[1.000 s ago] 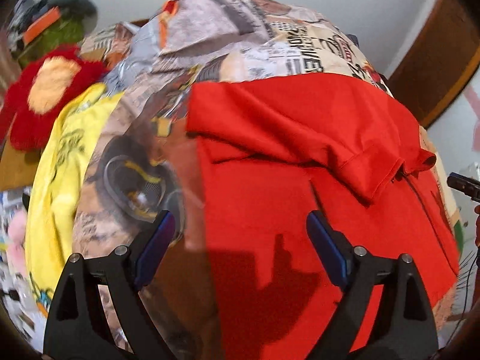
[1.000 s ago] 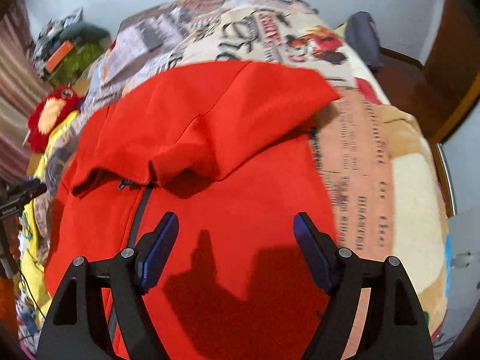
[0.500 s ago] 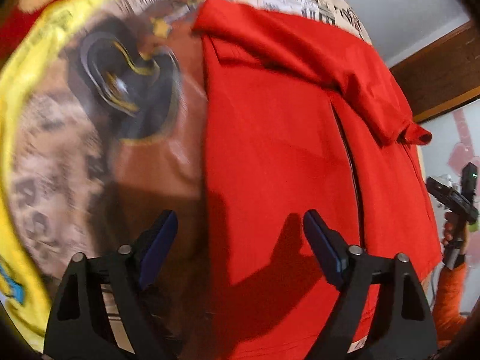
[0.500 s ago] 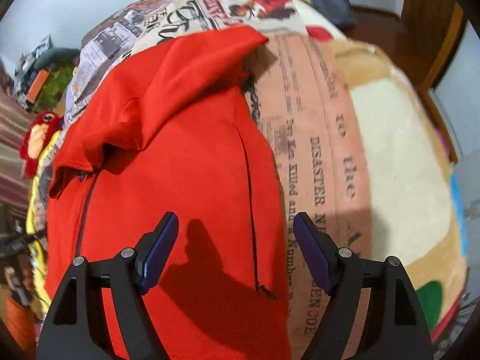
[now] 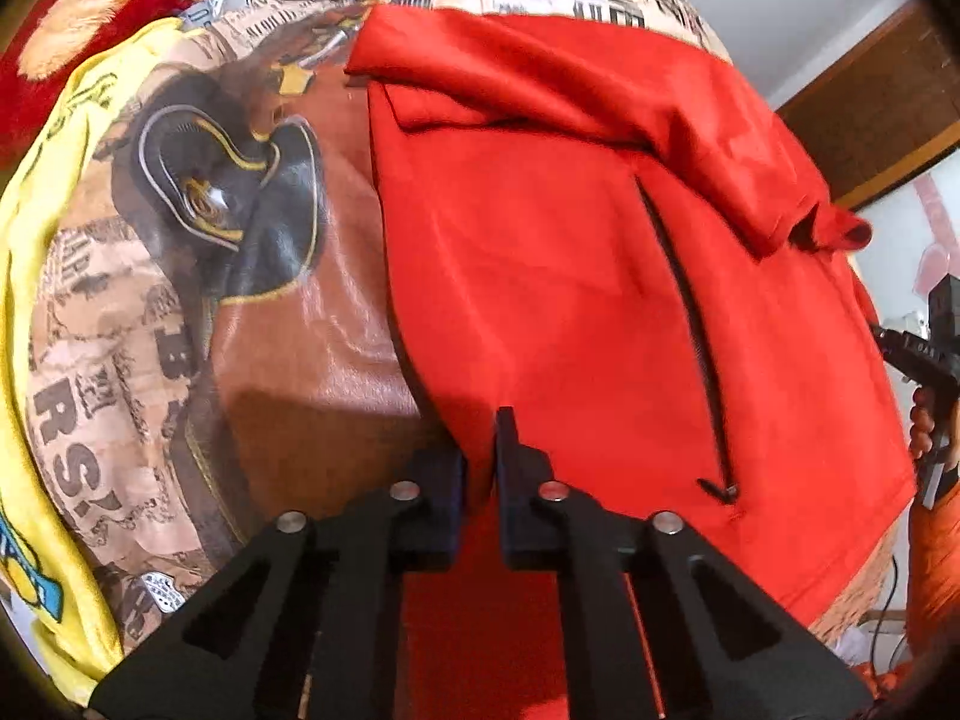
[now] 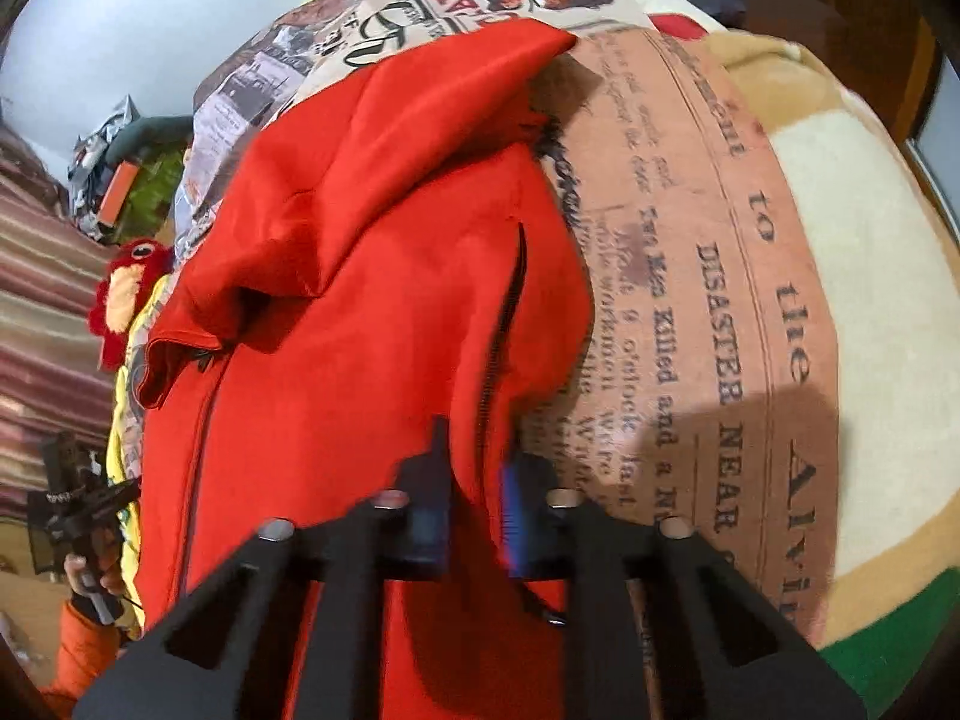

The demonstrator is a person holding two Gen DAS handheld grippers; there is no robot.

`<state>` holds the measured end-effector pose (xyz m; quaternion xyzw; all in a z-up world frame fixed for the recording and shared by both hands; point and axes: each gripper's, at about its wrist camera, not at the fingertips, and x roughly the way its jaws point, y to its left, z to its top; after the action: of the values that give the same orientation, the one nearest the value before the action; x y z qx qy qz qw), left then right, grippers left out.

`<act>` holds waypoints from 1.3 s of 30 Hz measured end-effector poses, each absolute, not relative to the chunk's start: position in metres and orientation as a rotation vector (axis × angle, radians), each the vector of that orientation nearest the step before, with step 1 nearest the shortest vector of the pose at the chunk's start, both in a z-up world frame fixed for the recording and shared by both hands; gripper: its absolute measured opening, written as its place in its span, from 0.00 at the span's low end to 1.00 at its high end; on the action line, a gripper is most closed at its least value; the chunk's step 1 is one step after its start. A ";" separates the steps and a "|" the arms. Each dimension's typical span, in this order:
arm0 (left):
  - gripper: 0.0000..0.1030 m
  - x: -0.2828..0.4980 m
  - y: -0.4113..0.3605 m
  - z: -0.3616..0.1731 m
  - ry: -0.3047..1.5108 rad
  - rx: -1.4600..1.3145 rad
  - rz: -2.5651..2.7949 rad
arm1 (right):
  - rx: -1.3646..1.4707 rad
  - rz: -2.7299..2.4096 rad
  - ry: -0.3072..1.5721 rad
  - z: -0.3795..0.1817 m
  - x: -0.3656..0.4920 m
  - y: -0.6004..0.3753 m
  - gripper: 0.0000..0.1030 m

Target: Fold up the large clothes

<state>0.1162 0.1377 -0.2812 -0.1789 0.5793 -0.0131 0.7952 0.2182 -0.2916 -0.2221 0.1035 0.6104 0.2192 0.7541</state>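
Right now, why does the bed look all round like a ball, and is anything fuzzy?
Both wrist views use fisheye lenses, so the printed blanket bulges. Right wrist view: the right gripper and the red jacket near it are smeared. Left wrist view: mostly sharp, with a dark shadow beside the left gripper.

hand-held gripper (image 5: 480, 468): black arms | blue pads | 4 silver screws | orange sleeve (image 6: 78, 642)

The newspaper-print blanket (image 6: 720, 312) carries the words "DISASTER NEAR", "Killed and a", "to the", and "RS?".
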 end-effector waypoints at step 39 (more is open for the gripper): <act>0.44 0.257 0.197 -0.255 1.137 -0.488 0.084 | 0.299 0.354 1.160 -0.170 0.335 -0.282 0.44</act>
<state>0.2574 0.1967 -0.2550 -0.2285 0.5328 0.0393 0.8139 0.3345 -0.2825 -0.1700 0.1401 0.5430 0.1655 0.8112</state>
